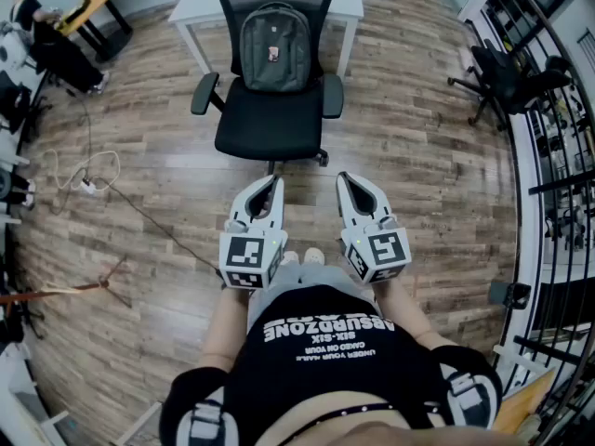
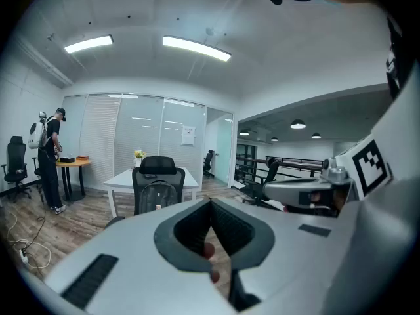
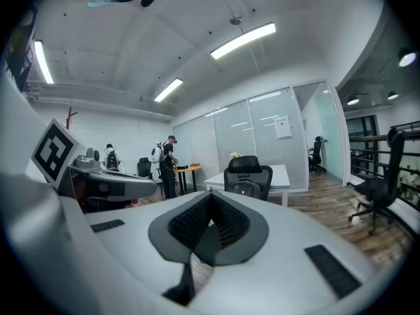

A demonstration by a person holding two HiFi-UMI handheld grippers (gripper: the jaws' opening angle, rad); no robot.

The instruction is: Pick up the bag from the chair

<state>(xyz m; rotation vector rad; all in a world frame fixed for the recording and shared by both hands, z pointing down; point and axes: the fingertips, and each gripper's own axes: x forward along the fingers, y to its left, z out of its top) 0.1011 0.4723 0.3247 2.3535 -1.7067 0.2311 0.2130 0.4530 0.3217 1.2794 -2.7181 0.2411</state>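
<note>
On the seat of the black office chair (image 1: pixel 270 128) the grey backpack (image 1: pixel 276 48) stands upright and leans against the backrest, in front of a white table (image 1: pixel 209 3). Both tools are well apart from it: the left gripper (image 1: pixel 276 182) and the right gripper (image 1: pixel 343 178) have their jaws pressed together, with nothing between them. I judge the backpack to be soft fabric that sags when lifted; its weight is unknown. A carry loop at the top edge would be the best hold, though I cannot see one clearly.
</note>
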